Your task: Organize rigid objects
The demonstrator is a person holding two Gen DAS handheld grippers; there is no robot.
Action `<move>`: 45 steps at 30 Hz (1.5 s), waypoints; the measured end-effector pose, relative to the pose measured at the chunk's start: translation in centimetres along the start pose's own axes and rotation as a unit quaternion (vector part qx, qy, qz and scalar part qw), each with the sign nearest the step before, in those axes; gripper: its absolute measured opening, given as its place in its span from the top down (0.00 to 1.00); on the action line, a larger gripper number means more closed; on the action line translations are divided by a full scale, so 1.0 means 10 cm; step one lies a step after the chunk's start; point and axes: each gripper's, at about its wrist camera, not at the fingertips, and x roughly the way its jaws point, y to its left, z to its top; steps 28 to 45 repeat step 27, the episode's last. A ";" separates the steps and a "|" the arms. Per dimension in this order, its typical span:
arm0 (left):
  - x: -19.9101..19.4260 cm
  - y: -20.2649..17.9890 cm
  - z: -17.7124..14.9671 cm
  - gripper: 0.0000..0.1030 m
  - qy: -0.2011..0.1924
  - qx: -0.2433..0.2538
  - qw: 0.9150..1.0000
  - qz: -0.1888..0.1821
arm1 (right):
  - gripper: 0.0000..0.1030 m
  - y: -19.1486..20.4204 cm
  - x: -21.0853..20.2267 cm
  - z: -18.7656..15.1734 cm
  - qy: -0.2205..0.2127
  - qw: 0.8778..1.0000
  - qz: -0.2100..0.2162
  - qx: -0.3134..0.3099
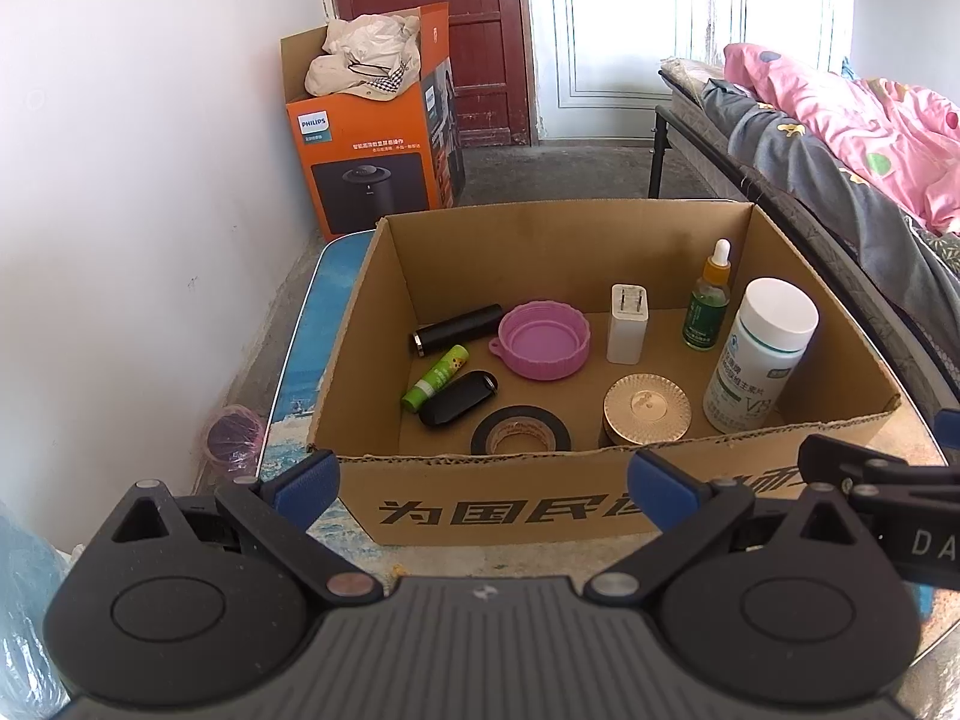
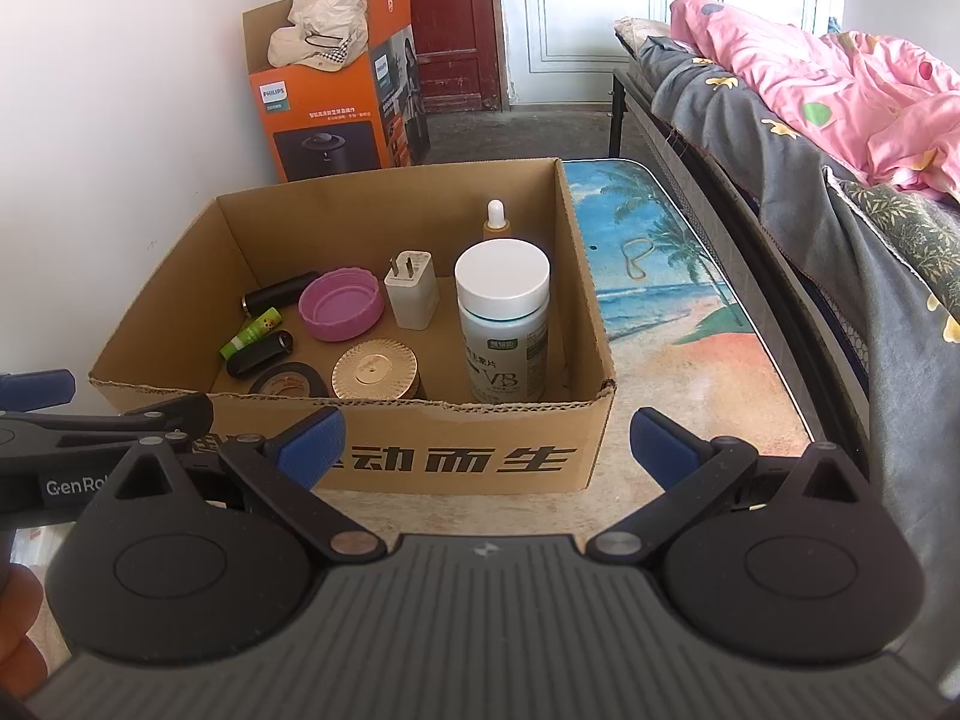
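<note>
Cardboard box [image 1: 540,498] already holds the small items, so both the left gripper [image 1: 483,480] and right gripper [image 2: 486,441] hang near it, jaws apart, empty.

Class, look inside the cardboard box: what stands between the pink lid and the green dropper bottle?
The white charger plug stands upright between the pink lid and the green dropper bottle. The left wrist view shows it best; in the right wrist view the vitamin bottle hides most of the dropper.
</note>
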 end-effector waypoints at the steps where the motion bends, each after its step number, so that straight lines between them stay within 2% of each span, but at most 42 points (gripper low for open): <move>1: 0.00 0.00 0.00 0.00 0.000 0.000 1.000 0.000 | 0.01 0.00 -0.01 0.00 0.000 1.000 0.000 0.000; 45: 0.00 0.01 -0.01 0.00 0.001 0.000 1.000 0.000 | 0.01 0.01 -0.03 0.00 -0.001 1.000 -0.001 -0.001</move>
